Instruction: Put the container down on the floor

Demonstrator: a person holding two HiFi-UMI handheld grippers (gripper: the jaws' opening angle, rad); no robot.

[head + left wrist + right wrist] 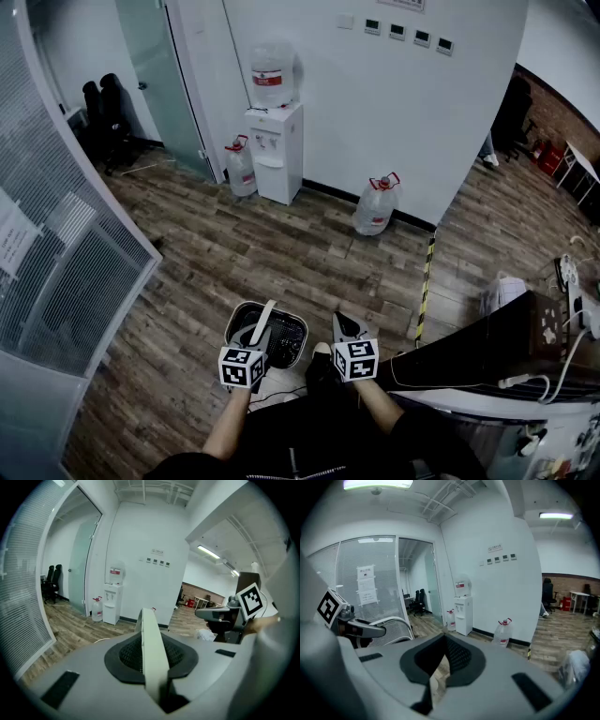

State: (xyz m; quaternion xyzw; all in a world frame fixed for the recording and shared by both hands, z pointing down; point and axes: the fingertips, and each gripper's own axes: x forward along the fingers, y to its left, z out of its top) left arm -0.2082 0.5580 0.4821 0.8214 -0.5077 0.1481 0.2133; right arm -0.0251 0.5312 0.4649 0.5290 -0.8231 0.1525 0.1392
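Inspection, standing position by the wall.

1. Left gripper (pixel 255 339): jaws closed on the white handle (pixel 151 644) of the container (pixel 286 339). The left gripper view shows the handle band running straight up through the jaw line, gripped near one end of its arc. Hold appears sound.

2. Right gripper (pixel 343 324): jaws drawn together at the tips with nothing between them. It sits just beside the container's right rim and is not touching it. It takes no part in the load.

3. Container: dark inside with a pale rim, hanging from the left gripper just ahead of and below it, close in front of the person's legs. The handle lies fore and aft, in line with the left forearm. Whether the base is already on the floor (pixel 281 234) cannot be confirmed from where it shows. The level outlook of the left gripper view suggests it is carried well off the boards.

4. Finding: the floor lies directly beneath the load, so the coming move is a plain vertical lowering by the left arm alone. Only then should those jaws let go.

5. Risk: the off-centre grip may tip the container as it lands.
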